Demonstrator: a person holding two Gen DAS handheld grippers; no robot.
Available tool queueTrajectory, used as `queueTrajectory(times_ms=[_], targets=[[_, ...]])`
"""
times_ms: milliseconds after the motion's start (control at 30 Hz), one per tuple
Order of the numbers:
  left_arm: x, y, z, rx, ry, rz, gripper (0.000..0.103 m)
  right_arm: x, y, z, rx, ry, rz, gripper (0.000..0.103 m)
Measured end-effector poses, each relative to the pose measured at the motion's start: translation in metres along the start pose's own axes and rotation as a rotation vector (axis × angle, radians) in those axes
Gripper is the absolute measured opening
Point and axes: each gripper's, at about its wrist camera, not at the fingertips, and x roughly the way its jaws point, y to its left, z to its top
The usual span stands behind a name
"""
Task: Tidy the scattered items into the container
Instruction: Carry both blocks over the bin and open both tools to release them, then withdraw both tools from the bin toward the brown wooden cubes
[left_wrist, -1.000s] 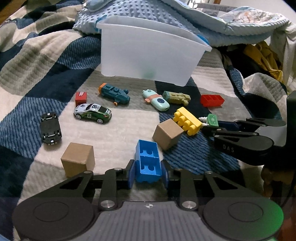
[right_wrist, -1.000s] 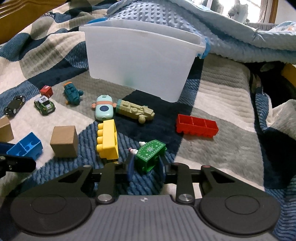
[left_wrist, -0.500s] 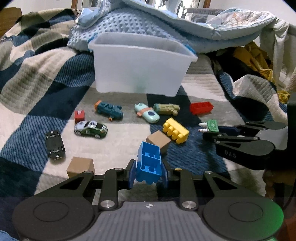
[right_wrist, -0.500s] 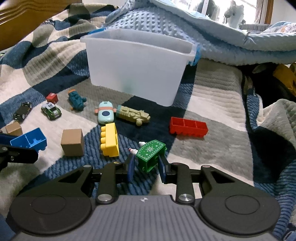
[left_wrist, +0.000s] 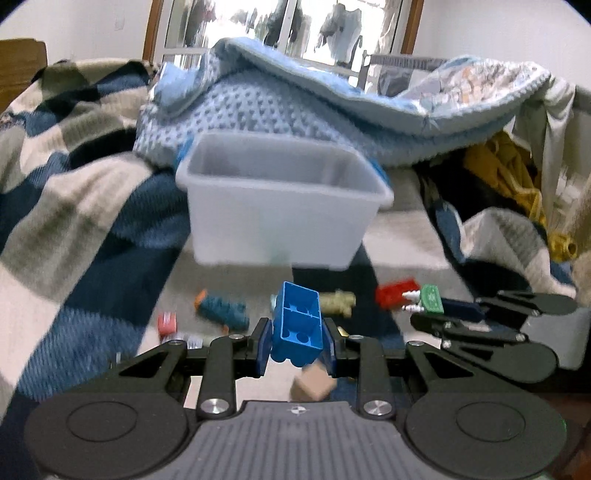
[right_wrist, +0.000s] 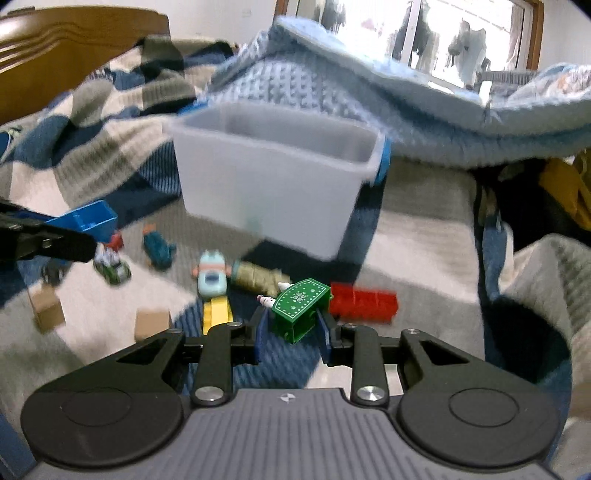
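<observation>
Both grippers closed on toys: left gripper (left_wrist: 297, 338) around blue brick (left_wrist: 298, 326), right gripper (right_wrist: 291, 326) around green toy (right_wrist: 300, 306).

Open-topped white bin (left_wrist: 280, 218) ahead, blue blanket (left_wrist: 332, 122) heaped directly behind its far rim

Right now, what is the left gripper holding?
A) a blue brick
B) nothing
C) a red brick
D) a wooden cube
A: the left gripper is shut on the blue brick, lifted above the blanket, while the right gripper holds a green toy.
</observation>
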Motion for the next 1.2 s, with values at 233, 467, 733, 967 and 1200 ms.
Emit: queueTrajectory(times_ms=[233, 467, 733, 967, 1200], targets=[[0.018, -0.004, 0.064, 0.036, -0.083, -0.018, 0.032, 0.006, -0.011, 0.056, 0.016, -0.090, -0.001, 0.031], [0.064, 0.002, 0.114, 0.047, -0.095, -0.020, 0.032, 0.041, -0.017, 0.109, 0.020, -0.142, -0.030, 0.031], [0.129, 0.021, 0.133, 0.052, -0.035, 0.031, 0.032, 0.100, -0.027, 0.134, 0.044, -0.079, -0.061, 0.031], [0.138, 0.034, 0.123, -0.006, 0.006, 0.032, 0.054, 0.121, -0.031, 0.129, 0.046, -0.018, -0.062, 0.048], [0.100, 0.030, 0.120, -0.008, -0.066, -0.004, 0.066, 0.107, -0.027, 0.126, 0.044, -0.045, -0.059, 0.060]])
